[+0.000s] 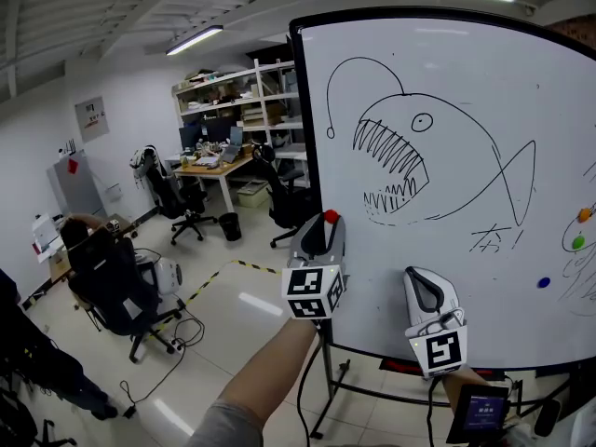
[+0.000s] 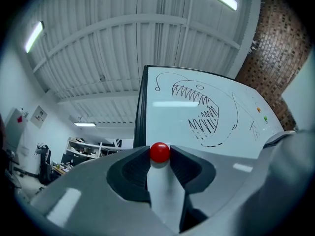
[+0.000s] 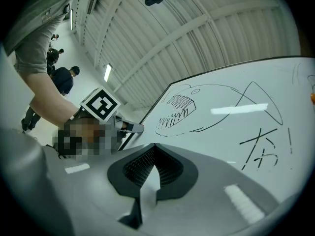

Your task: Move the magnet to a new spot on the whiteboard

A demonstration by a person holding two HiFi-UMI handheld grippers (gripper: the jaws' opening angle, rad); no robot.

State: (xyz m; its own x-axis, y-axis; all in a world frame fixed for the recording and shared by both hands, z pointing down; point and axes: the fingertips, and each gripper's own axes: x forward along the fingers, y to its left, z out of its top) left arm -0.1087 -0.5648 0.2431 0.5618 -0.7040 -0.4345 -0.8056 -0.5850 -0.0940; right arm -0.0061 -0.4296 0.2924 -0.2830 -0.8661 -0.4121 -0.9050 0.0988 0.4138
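We hold the left gripper (image 1: 328,220) in front of the lower left part of the whiteboard (image 1: 466,91), close to its black left frame. In the left gripper view its two jaws press on a red ball-shaped magnet (image 2: 159,152) from both sides, right at the jaw tips. The magnet is thus gripped, with the board face behind it. We cannot tell whether it touches the board.

We hold the right gripper (image 3: 154,149) lower and further right, also facing the board. Its jaws are closed together with nothing between them.

The board carries a black line drawing of an anglerfish (image 1: 400,161) with handwritten marks below its tail. Near the right edge, an orange magnet (image 1: 584,214), a green magnet (image 1: 577,242) and a blue magnet (image 1: 543,282) sit on the board, well apart from both grippers.
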